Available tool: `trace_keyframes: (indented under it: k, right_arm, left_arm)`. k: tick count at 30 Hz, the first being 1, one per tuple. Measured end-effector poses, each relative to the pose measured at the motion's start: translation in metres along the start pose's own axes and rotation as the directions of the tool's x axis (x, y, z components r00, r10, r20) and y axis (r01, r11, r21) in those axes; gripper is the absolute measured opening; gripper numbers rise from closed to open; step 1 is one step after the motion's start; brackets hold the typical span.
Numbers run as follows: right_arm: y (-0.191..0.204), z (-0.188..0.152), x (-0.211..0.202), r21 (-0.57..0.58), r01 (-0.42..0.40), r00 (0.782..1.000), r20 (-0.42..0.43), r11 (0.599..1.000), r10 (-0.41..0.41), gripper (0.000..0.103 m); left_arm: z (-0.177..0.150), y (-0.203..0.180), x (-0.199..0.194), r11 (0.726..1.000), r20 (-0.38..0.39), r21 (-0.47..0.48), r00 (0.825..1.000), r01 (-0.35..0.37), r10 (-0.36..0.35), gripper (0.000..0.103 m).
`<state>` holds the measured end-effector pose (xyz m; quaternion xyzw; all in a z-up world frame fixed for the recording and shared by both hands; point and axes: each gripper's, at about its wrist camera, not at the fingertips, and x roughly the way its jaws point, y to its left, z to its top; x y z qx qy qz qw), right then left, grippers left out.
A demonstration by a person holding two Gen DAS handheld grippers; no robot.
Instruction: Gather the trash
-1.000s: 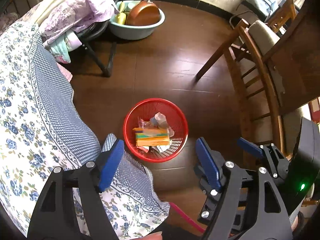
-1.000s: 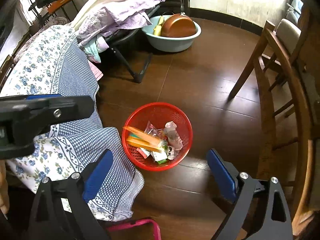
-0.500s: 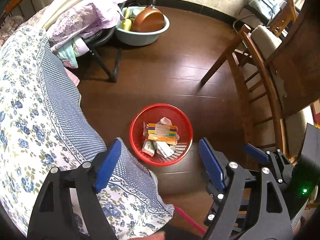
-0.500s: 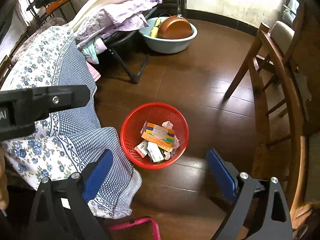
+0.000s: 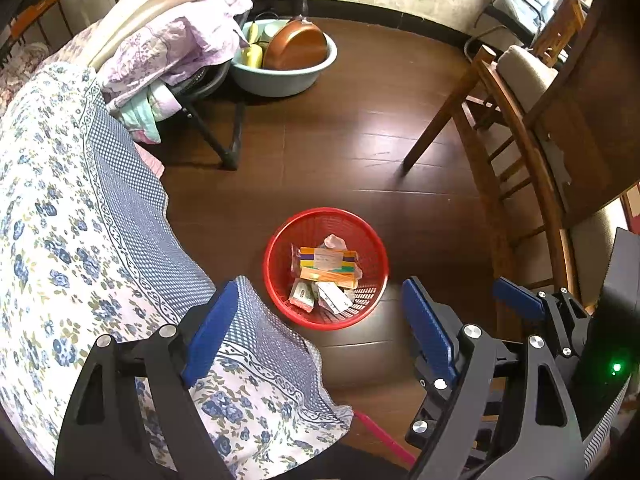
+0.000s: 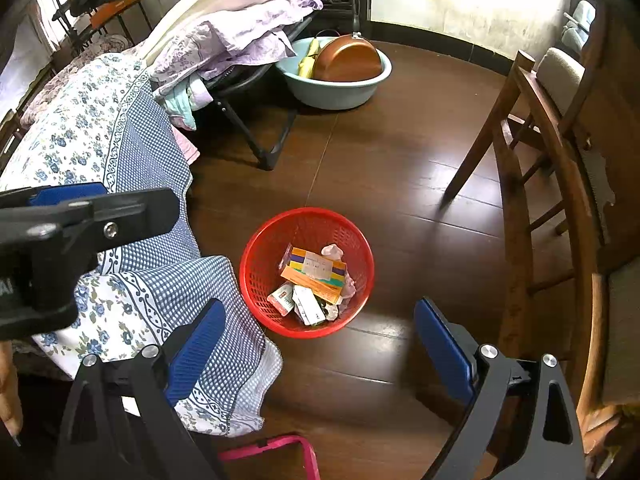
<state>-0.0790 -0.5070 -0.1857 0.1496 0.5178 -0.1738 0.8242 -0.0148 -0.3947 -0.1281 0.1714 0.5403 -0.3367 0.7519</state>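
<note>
Since a second ago, the yellow-and-orange striped carton (image 5: 328,266) has gone from tilted to lying flat on the other litter in the round red plastic mesh basket (image 5: 280,280). Basket stands on the dark wooden floor (image 5: 320,152), just beside the hanging corner of the blue floral bedspread (image 5: 80,240). My left gripper (image 5: 316,330) and right gripper (image 6: 320,348) hang above it, jaws wide apart, nothing between them.

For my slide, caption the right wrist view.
Open right gripper above a red basket holding discarded packaging.
</note>
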Motion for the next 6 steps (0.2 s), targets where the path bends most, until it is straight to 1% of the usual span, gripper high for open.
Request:
trace_keyframes:
  k: [6]
  right_arm:
    - [0.0006, -0.0012, -0.0011, 0.000, 0.011, 1.000, -0.003, 1.000, -0.011, 0.096]
  left_arm:
    - [-0.0002, -0.0018, -0.0057, 1.000, 0.015, 0.013, 1.000, -0.002, 0.002, 0.081]
